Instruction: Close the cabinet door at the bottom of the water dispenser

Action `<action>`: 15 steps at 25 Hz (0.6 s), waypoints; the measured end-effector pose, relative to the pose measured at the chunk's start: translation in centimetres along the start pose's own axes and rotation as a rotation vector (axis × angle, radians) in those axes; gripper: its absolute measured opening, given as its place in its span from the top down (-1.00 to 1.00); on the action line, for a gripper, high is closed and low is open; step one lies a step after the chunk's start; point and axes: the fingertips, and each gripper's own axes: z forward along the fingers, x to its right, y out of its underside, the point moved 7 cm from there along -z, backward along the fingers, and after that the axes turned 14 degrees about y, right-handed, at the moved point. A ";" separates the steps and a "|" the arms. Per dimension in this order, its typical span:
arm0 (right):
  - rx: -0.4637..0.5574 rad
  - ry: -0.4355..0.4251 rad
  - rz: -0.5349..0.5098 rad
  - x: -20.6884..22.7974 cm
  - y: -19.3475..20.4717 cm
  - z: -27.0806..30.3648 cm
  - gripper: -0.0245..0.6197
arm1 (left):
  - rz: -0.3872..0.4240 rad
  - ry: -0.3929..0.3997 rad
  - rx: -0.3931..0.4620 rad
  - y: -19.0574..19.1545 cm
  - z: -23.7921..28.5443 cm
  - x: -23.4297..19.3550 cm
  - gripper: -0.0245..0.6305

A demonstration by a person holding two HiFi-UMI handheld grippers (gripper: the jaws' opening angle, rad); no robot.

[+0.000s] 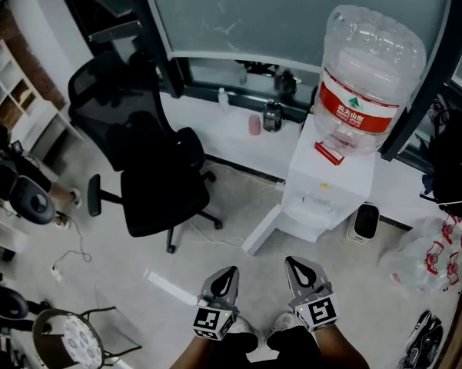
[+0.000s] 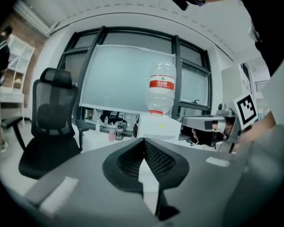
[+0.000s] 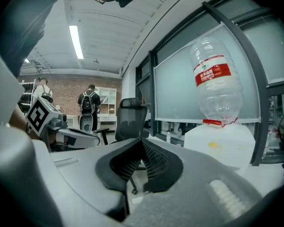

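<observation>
The white water dispenser (image 1: 327, 179) stands by the window with a large clear bottle (image 1: 369, 75) with a red label on top. At its base the white cabinet door (image 1: 264, 231) hangs open, swung out to the left over the floor. My left gripper (image 1: 231, 270) and right gripper (image 1: 290, 260) are side by side in front of the dispenser, short of the door and touching nothing. Both are shut and empty. The left gripper view shows its shut jaw tips (image 2: 144, 141) with the dispenser (image 2: 157, 129) ahead. In the right gripper view, the shut tips (image 3: 142, 141) have the dispenser (image 3: 222, 143) to their right.
A black office chair (image 1: 150, 167) stands left of the dispenser. The window ledge (image 1: 231, 141) carries a pink cup and a dark jar. A small white and black unit (image 1: 364, 223) and a plastic bag (image 1: 419, 264) lie right of the dispenser. Two people (image 3: 89, 108) stand far back.
</observation>
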 end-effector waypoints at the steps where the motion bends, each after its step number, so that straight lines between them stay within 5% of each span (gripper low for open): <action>1: 0.025 0.007 -0.012 -0.2 0.9 0.5 0.91 | -0.012 0.001 0.008 1.1 0.3 -0.5 0.87; 8: 0.074 0.017 0.020 0.3 11.6 3.9 0.91 | -0.010 0.000 0.056 11.6 5.0 -4.1 0.87; 15: 0.165 0.005 -0.093 -0.2 21.4 7.0 0.91 | -0.002 -0.040 0.088 23.3 10.3 -8.1 0.87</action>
